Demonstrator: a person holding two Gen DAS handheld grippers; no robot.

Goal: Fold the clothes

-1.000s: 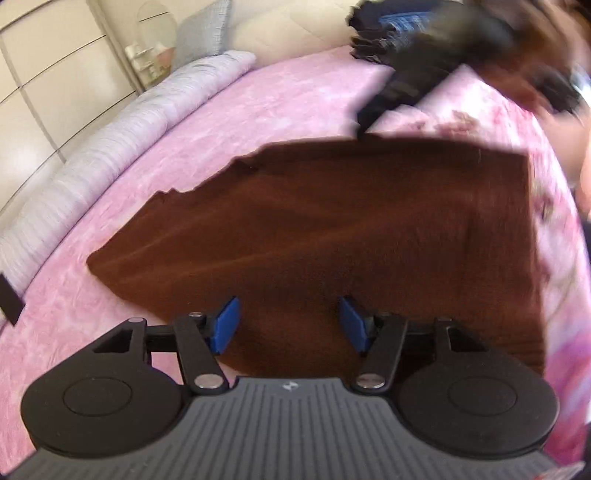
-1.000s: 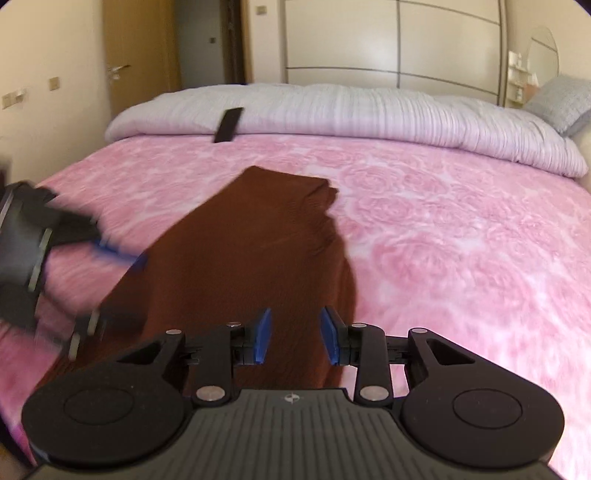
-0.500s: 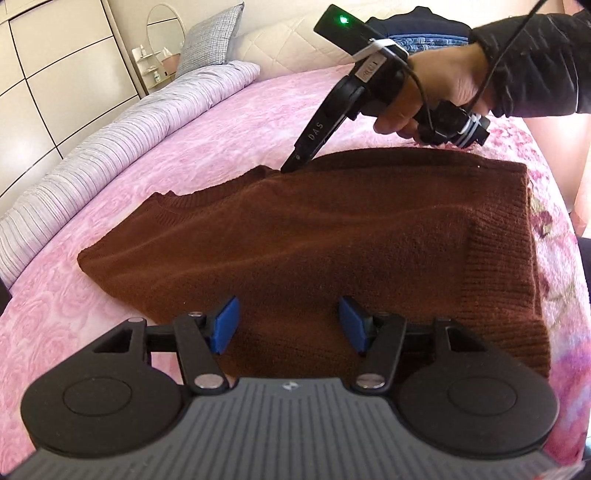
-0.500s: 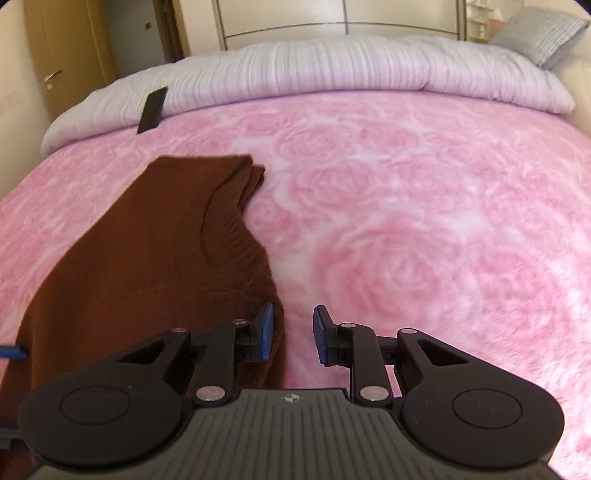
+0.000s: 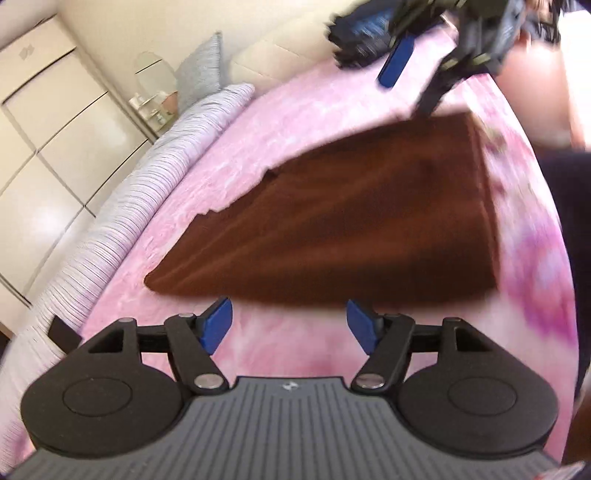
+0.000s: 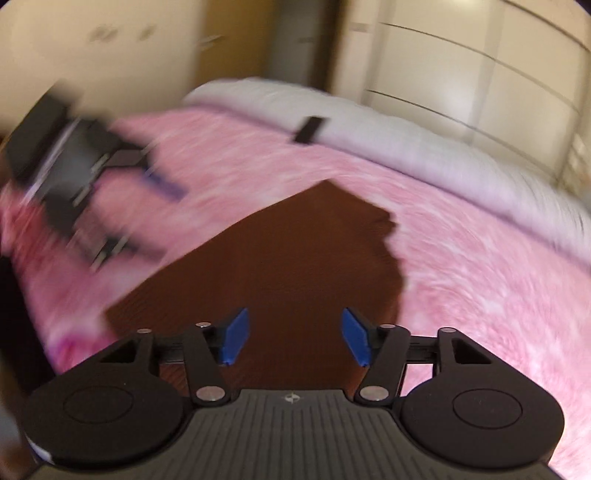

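Observation:
A brown knit sweater (image 5: pixel 351 229) lies folded flat on the pink bedspread (image 5: pixel 288 110). My left gripper (image 5: pixel 290 328) hangs open just short of the sweater's near edge, nothing between its blue pads. In the right wrist view the same sweater (image 6: pixel 295 266) stretches away from me, and my right gripper (image 6: pixel 295 339) is open above its near end, empty. The right gripper (image 5: pixel 436 48) shows blurred at the sweater's far corner in the left wrist view. The left gripper (image 6: pixel 85 177) appears blurred at the left in the right wrist view.
A rolled white striped duvet (image 5: pixel 122 214) runs along the far side of the bed, with a small black object (image 6: pixel 308 130) on it. Dark clothes (image 5: pixel 362 33) are piled near the headboard. Wardrobe doors (image 6: pixel 461 92) and a grey pillow (image 5: pixel 199 74) stand beyond the bed.
Both grippers have pulled back and up from the sweater; the left one's pads now sit off its near edge. The right jaws have opened wider. Both views are motion-blurred.

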